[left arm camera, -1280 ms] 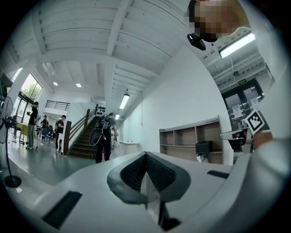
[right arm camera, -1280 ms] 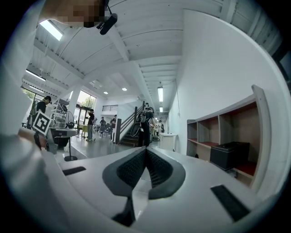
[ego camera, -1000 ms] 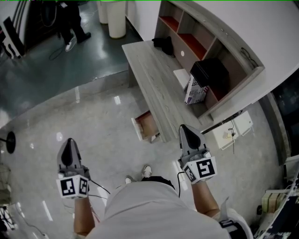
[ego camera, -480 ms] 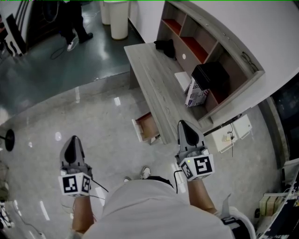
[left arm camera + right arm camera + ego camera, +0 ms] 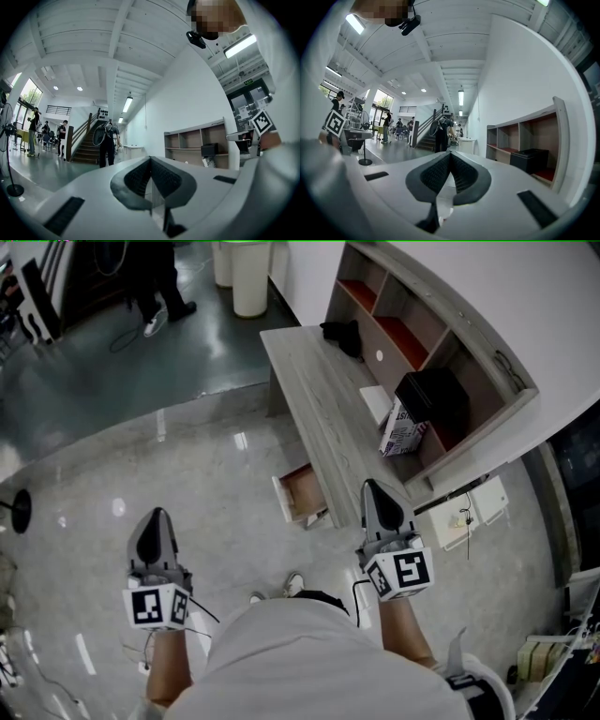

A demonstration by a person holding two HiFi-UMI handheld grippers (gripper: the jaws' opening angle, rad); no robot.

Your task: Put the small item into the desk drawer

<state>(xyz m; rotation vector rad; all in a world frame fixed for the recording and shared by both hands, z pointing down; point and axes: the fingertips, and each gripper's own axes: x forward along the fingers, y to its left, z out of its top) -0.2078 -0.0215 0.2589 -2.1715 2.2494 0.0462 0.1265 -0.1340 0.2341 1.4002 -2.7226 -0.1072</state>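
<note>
- A desk (image 5: 314, 409) runs away from the viewer, right of centre.
- A drawer (image 5: 302, 493) juts out from the desk's left side, near its close end.
- A shelf unit (image 5: 441, 324) stands along the desk's right edge.
- A box (image 5: 403, 430) sits on the desk against the shelf unit.
- A bin (image 5: 251, 277) stands on the floor beyond the desk's far end.

no lettering anywhere is sharp enough to read.

The desk drawer (image 5: 302, 493) stands pulled out beneath the desk (image 5: 314, 399), brownish inside showing.
</note>
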